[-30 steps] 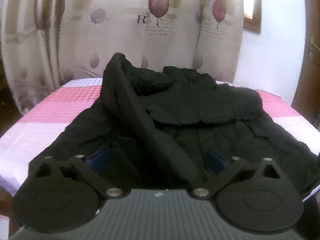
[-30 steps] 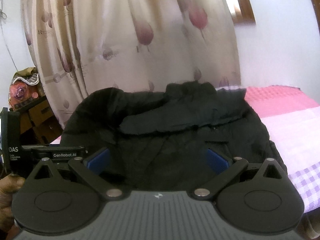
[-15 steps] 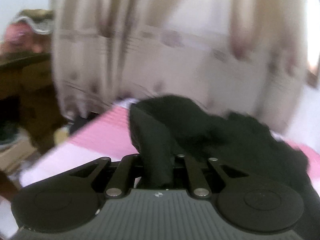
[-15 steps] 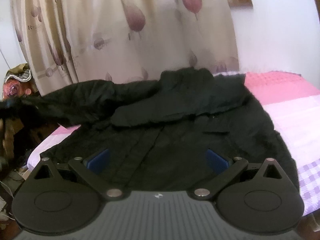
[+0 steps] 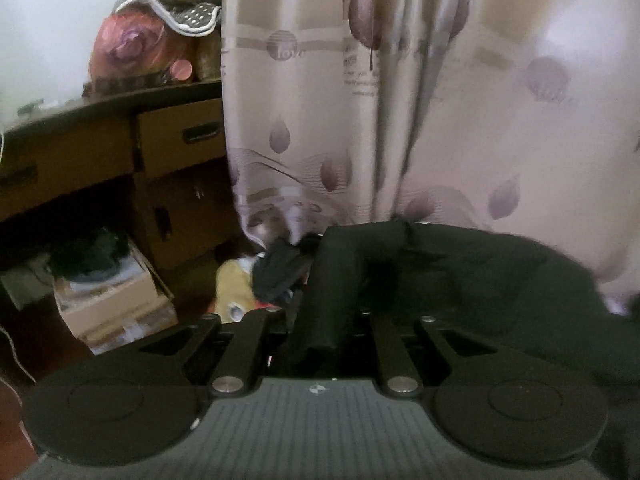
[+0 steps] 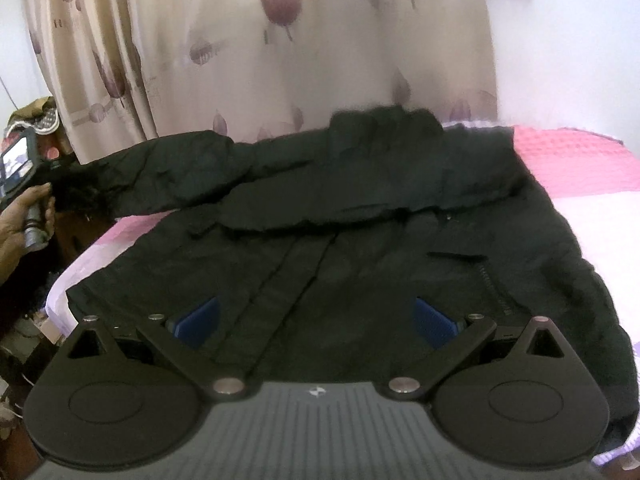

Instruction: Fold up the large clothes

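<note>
While left tool [image 5: 324, 320] clamps sleeve [image 6: 160, 172], black jacket [image 6: 360, 240] lies spread; right tool [image 6: 316, 320] released.

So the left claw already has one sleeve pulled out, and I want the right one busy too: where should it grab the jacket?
Probably the hem corner on the jacket's right side. It lies flat near the bed edge, close to the open right claw, so come from the right edge.

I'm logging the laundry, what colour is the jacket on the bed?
Black all over. The jacket shows best in the right wrist view, spread on the pink and lilac checked bedcover.
</note>
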The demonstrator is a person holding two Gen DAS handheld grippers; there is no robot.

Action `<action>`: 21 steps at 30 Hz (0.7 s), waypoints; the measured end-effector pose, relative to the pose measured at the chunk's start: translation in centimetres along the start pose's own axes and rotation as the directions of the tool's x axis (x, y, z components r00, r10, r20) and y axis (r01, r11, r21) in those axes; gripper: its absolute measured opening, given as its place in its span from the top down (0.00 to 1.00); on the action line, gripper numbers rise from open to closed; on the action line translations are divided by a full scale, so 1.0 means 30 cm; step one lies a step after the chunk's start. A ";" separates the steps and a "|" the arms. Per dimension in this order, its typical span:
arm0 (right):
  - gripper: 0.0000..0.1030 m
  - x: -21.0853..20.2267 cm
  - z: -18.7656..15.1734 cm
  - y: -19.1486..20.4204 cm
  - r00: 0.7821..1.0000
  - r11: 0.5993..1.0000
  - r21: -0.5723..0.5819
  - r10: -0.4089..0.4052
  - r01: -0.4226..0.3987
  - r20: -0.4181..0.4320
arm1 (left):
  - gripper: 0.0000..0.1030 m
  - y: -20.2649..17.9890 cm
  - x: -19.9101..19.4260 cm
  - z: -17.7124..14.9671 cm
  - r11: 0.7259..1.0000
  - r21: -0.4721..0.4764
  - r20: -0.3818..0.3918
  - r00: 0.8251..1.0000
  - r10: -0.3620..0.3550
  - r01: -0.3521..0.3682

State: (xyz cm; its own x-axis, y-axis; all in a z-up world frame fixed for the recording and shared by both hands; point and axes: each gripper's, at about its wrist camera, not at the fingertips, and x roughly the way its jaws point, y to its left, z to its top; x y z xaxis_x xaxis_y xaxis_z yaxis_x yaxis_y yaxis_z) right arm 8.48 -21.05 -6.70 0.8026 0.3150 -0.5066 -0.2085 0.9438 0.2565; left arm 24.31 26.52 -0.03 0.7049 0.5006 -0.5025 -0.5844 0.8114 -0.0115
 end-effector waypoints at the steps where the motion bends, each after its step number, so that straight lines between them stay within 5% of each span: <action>1: 0.00 0.011 0.007 0.003 1.000 1.000 -0.007 0.003 -0.003 -0.003 | 0.67 -0.010 0.028 0.003 1.000 0.013 -0.002 1.000 0.025 -0.025; 3: 0.00 0.032 0.027 0.015 1.000 1.000 -0.029 0.010 -0.010 -0.003 | 0.50 -0.018 0.061 0.006 0.997 0.014 0.022 0.997 0.073 -0.073; 5: 0.00 0.051 0.048 0.034 1.000 0.998 -0.060 0.025 -0.025 0.007 | 0.17 -0.011 0.061 0.006 0.993 0.001 0.069 0.991 0.114 -0.115; 7: 0.00 0.078 0.075 0.061 0.999 0.994 -0.101 0.047 -0.044 0.022 | 0.03 0.002 0.011 -0.008 0.995 -0.016 0.161 0.982 0.102 -0.101; 10: 0.00 0.143 0.117 0.107 0.996 0.982 -0.173 0.082 -0.075 0.035 | 0.02 -0.006 -0.067 -0.038 1.000 0.021 0.194 0.981 0.006 -0.010; 17: 0.00 0.390 0.156 0.242 0.996 0.908 -0.412 0.086 -0.071 0.017 | 0.00 -0.030 -0.207 -0.243 0.958 0.092 0.072 0.958 -0.279 0.272; 21: 0.00 0.528 0.131 0.314 0.998 0.805 -0.591 -0.008 0.042 0.060 | 0.00 -0.043 -0.214 -0.385 0.928 0.084 -0.039 0.932 -0.360 0.363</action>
State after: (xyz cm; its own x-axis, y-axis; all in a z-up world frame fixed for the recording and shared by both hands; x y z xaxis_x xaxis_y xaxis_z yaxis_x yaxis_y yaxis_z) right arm 21.42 -7.56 -9.09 0.8365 0.3005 -0.4582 -0.4644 0.8326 -0.3017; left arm 15.90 18.79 -6.76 0.8519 0.1623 -0.4979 -0.2529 0.9601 -0.1198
